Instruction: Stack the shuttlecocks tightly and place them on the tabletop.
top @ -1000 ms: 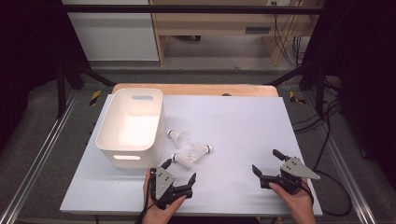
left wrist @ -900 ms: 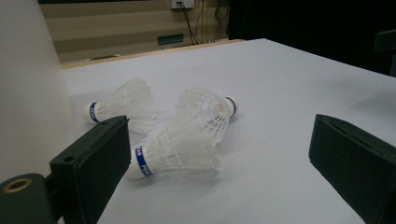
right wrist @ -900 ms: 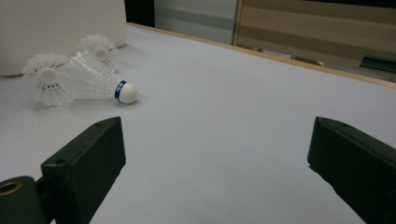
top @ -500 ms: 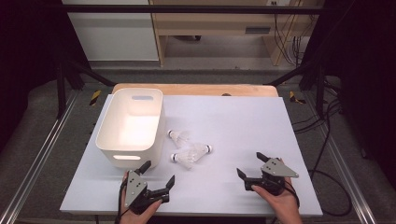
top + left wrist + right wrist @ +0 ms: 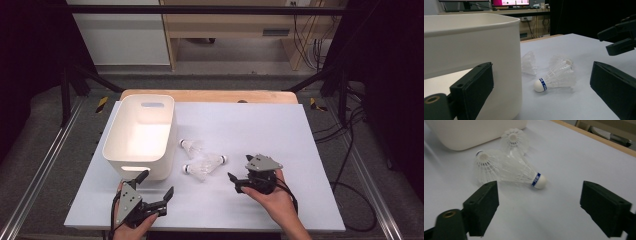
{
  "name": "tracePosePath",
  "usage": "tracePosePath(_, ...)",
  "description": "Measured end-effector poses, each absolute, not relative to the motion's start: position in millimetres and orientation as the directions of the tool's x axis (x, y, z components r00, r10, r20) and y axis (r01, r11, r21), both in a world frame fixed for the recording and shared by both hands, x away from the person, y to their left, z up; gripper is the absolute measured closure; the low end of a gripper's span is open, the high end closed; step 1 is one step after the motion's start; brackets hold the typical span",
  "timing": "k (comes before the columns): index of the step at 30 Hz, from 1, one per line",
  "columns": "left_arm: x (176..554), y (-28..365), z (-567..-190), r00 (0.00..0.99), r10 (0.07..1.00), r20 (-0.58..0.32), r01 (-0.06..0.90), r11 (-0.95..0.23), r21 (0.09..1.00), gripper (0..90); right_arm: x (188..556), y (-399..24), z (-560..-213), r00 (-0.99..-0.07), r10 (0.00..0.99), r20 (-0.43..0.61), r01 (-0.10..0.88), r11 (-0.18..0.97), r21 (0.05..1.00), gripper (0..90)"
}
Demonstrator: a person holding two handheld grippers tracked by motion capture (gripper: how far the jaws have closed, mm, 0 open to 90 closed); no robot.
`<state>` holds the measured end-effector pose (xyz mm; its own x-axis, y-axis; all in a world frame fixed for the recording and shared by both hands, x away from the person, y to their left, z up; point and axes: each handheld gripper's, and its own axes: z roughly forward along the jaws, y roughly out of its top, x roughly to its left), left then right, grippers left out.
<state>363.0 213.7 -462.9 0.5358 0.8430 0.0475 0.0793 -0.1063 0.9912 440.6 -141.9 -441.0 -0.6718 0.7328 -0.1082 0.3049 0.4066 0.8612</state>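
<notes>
High view: shuttlecocks [image 5: 202, 162] are lying on the desk [image 5: 280, 125] beside the bin [image 5: 141, 135]; the right gripper [image 5: 235, 181] is sitting nearer, its empty fingers [image 5: 482, 207] wide, having just been closing slightly, the nearest shuttlecock's [image 5: 509, 171] cork pointing toward them; the left gripper [image 5: 156, 186] is gaping empty too

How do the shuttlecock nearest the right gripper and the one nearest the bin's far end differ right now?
The shuttlecock nearest the right gripper points its cork away from the white bin and touches a third one; the shuttlecock nearest the bin's far end points its cork toward the bin and lies slightly apart. In the right gripper view the near one's cork shows a blue band; the far one shows its open skirt. Both are white, lying on the table.
</notes>
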Motion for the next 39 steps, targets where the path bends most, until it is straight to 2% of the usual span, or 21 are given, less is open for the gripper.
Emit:
tracePosePath(6, 366, 226, -462, 0.507, 0.862, 0.011, 0.087, -0.064, 0.994, 5.1, 453, -113, -432, -0.694, 0.708, -0.132, 0.307, 0.457, 0.835, 35.7)
tracePosePath(11, 367, 233, -463, 0.492, 0.870, 0.009, 0.084, -0.058, 0.995, 5.3, 454, -99, -433, -0.709, 0.694, -0.127, 0.307, 0.467, 0.829, 59.0)
tracePosePath(15, 369, 237, -463, 0.481, 0.877, -0.004, 0.090, -0.045, 0.995, 5.5, 451, -87, -436, -0.718, 0.685, -0.128, 0.298, 0.468, 0.832, 74.3)
tracePosePath(19, 370, 238, -463, 0.479, 0.878, -0.009, 0.089, -0.038, 0.995, 5.7, 451, -77, -439, -0.722, 0.682, -0.115, 0.301, 0.460, 0.835, 85.2)
tracePosePath(23, 370, 237, -463, 0.481, 0.877, -0.006, 0.088, -0.041, 0.995, 5.8, 453, -67, -443, -0.723, 0.682, -0.106, 0.312, 0.460, 0.831, 90.0)
tracePosePath(39, 370, 239, -463, 0.482, 0.876, -0.010, 0.088, -0.037, 0.995, 5.8, 457, -51, -454, -0.710, 0.693, -0.127, 0.328, 0.484, 0.811, 90.0)
